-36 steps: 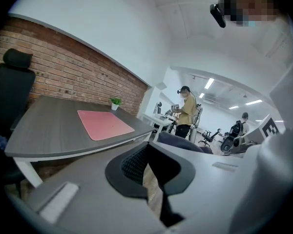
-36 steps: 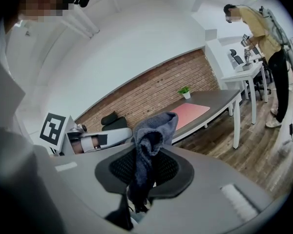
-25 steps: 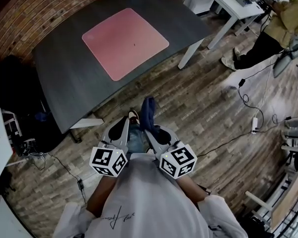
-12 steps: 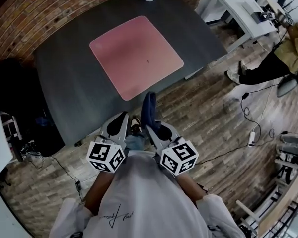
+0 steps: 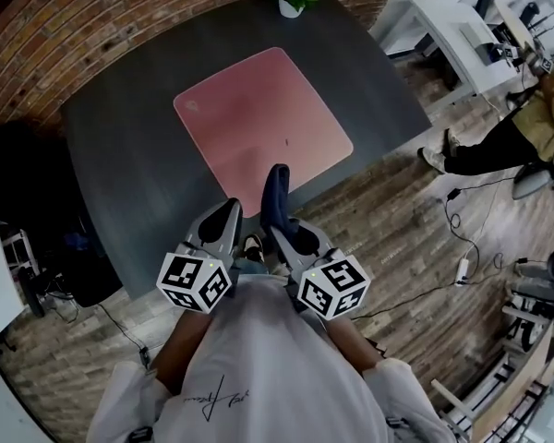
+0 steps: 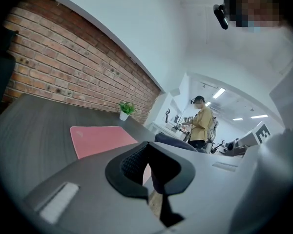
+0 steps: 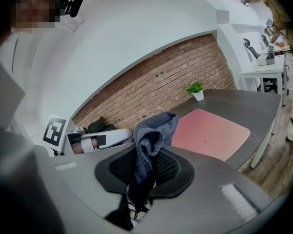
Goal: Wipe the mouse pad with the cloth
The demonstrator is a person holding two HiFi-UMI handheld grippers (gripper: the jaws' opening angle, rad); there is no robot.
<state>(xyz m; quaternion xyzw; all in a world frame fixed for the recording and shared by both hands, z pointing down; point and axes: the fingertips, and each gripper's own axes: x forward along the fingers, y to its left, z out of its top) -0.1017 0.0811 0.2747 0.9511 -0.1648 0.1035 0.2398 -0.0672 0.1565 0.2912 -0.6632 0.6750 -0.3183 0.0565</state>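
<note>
The cloth [image 5: 275, 188] is gripped in the clenched right gripper [image 5: 279, 227] at lower centre, beside the near edge of the mouse pad [image 5: 258, 118] on the worktop [image 5: 120, 155]. The left gripper [image 5: 223, 223] is parted and empty. With the pad unheld, shifting under wiping strokes is judged possible.

Legible text: none recorded. Cursive print [image 5: 208, 401] on white shirt [image 5: 268, 358], 7 o'clock in head view: too small to be read. Black-and-white square codes borne on left marker cube [image 5: 195, 282] and right marker cube [image 5: 333, 287], 6 o'clock.
</note>
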